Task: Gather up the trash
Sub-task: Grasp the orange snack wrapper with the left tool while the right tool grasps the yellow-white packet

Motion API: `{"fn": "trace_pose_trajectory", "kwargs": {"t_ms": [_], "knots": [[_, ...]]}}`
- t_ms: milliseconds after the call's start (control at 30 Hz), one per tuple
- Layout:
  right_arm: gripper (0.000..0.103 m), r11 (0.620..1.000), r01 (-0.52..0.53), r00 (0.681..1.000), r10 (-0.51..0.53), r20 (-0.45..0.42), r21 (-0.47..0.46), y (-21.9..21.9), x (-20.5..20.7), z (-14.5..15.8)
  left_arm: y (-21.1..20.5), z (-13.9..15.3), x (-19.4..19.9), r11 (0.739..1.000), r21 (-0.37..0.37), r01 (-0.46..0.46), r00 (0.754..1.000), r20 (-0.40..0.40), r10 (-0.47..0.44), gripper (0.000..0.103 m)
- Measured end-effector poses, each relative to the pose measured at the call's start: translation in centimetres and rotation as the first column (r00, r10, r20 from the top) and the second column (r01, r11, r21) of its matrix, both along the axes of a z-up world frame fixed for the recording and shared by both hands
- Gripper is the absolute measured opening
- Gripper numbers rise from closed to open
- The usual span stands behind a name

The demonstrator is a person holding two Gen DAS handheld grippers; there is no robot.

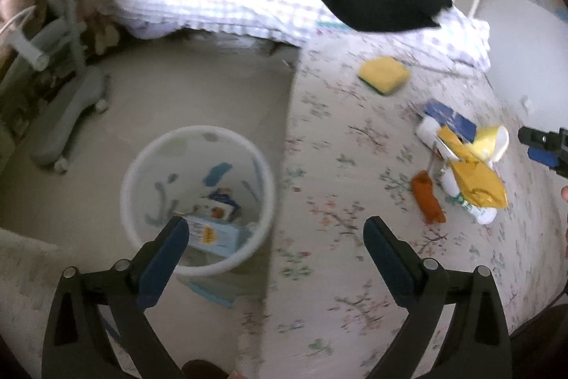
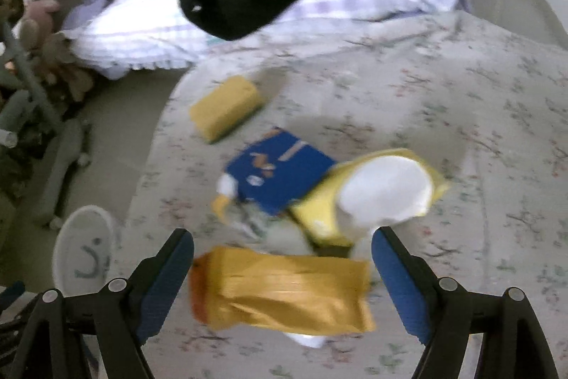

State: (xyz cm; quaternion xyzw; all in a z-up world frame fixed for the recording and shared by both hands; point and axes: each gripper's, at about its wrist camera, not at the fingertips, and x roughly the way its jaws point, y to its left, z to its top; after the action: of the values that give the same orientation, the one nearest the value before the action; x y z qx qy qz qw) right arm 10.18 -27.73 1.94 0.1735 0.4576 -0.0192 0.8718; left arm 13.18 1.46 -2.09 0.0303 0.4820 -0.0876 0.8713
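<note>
Yellow wrapper (image 2: 284,293) lies on the bed (image 2: 461,116) between the spread right gripper (image 2: 283,269) fingers; probably light, crinkly foil, so pinch its middle. Left gripper (image 1: 276,242), spread and empty, hovers above the bin (image 1: 142,166).

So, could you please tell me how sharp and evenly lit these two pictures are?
Left wrist view: the checked quilt is blown out white, the trash bin and floral bedspread slightly soft, edges bent by the fisheye. Right wrist view: heavier motion blur smears the yellow packet and blue box; the claw fingers stay sharper.
</note>
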Motion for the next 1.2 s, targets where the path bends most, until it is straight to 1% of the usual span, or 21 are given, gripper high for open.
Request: {"fn": "trace_pose_trajectory", "kwargs": {"t_ms": [167,300,367,433,533,600,667,733,767,867,900,967,1067,1100,1200], "knots": [[0.086,1.000,0.018,1.000,-0.018,-0.021,-0.019,-1.9,-0.5,-0.6,-4.1,-1.7,1.4,0.999,-0.017,0.052,0.996,-0.072,-0.053,0.100],[0.086,0.999,0.037,0.998,-0.038,-0.048,-0.029,-3.3,-1.0,-1.3,-6.6,-3.0,2.7,0.999,-0.021,0.027,0.994,-0.110,-0.029,0.100],[0.086,0.998,0.041,0.997,-0.043,-0.059,-0.037,-4.0,-1.1,-1.7,-7.8,-3.6,3.2,0.999,-0.044,0.021,0.992,-0.125,-0.026,0.099],[0.086,0.998,0.047,0.996,-0.051,-0.069,-0.052,-4.7,-1.1,-2.0,-8.9,-4.0,3.5,0.997,-0.070,0.032,0.990,-0.138,-0.041,0.098],[0.086,0.996,0.058,0.994,-0.064,-0.086,-0.065,-5.8,-0.9,-2.6,-10.6,-4.7,3.6,0.992,-0.113,0.065,0.985,-0.155,-0.082,0.083],[0.086,0.996,0.067,0.993,-0.072,-0.090,-0.060,-6.4,-0.8,-2.9,-11.5,-5.3,3.8,0.989,-0.128,0.077,0.980,-0.171,-0.099,0.065],[0.086,0.996,0.077,0.992,-0.081,-0.093,-0.051,-7.0,-0.6,-3.0,-12.1,-5.9,3.9,0.985,-0.150,0.088,0.976,-0.184,-0.115,0.055],[0.086,0.996,0.086,0.992,-0.089,-0.093,-0.032,-7.5,-0.3,-3.1,-12.5,-6.0,4.1,0.978,-0.182,0.097,0.975,-0.182,-0.131,0.050],[0.086,0.996,0.088,0.992,-0.089,-0.091,-0.020,-7.6,-0.1,-3.2,-12.7,-6.0,4.2,0.975,-0.195,0.109,0.972,-0.183,-0.145,0.046],[0.086,0.994,0.109,0.991,-0.106,-0.085,0.031,-8.3,0.6,-3.6,-13.3,-6.4,4.5,0.966,-0.219,0.139,0.966,-0.182,-0.181,0.037],[0.086,0.992,0.120,0.989,-0.116,-0.088,0.045,-8.6,0.9,-3.8,-13.4,-6.4,4.4,0.963,-0.226,0.145,0.965,-0.182,-0.188,0.029],[0.086,0.987,0.139,0.987,-0.132,-0.091,0.075,-9.2,1.4,-4.3,-13.7,-6.5,4.5,0.953,-0.254,0.163,0.959,-0.187,-0.214,0.018],[0.086,0.977,0.172,0.982,-0.160,-0.101,0.124,-9.9,2.0,-4.9,-14.5,-6.2,4.1,0.957,-0.208,0.201,0.958,-0.161,-0.236,0.016],[0.086,0.968,0.193,0.978,-0.177,-0.110,0.158,-10.3,2.1,-5.2,-14.7,-6.1,4.0,0.957,-0.200,0.210,0.958,-0.155,-0.243,0.015],[0.086,0.945,0.225,0.972,-0.201,-0.118,0.239,-10.7,2.1,-5.4,-14.5,-5.7,3.9,0.956,-0.205,0.207,0.958,-0.156,-0.241,0.014]]}}
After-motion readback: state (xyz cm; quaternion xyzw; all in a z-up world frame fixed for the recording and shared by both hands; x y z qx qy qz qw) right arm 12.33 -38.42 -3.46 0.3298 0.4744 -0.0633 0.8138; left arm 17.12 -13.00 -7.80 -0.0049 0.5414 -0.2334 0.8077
